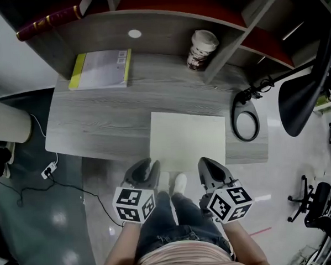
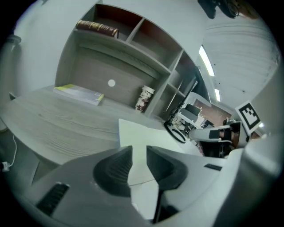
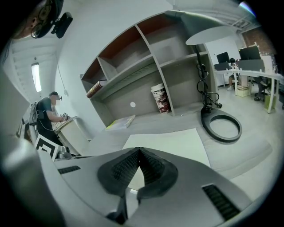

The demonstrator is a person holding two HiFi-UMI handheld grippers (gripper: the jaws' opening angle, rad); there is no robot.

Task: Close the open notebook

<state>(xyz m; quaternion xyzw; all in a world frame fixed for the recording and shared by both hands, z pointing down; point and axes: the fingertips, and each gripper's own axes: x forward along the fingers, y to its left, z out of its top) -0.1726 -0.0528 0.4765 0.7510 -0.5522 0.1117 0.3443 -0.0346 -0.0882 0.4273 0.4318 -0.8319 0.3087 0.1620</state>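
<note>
We find the notebook (image 1: 188, 140) flat at the desk's (image 1: 98, 121) front edge, showing no fold. Both grippers hang just off that edge: the left gripper (image 2: 139, 155) narrowly parted, the right gripper (image 3: 139, 151) pinched empty. We judge approach pending; next, reach a cover edge.

We identify this place as an open-plan office. A grey wood-grain desk (image 1: 98, 121) carries a grey shelf unit with red-brown back panels (image 3: 128, 48). Black wheeled swivel chairs (image 1: 317, 202) stand nearby, and dark flat monitors (image 3: 250, 53) line a long white table (image 3: 250, 72) beyond.
</note>
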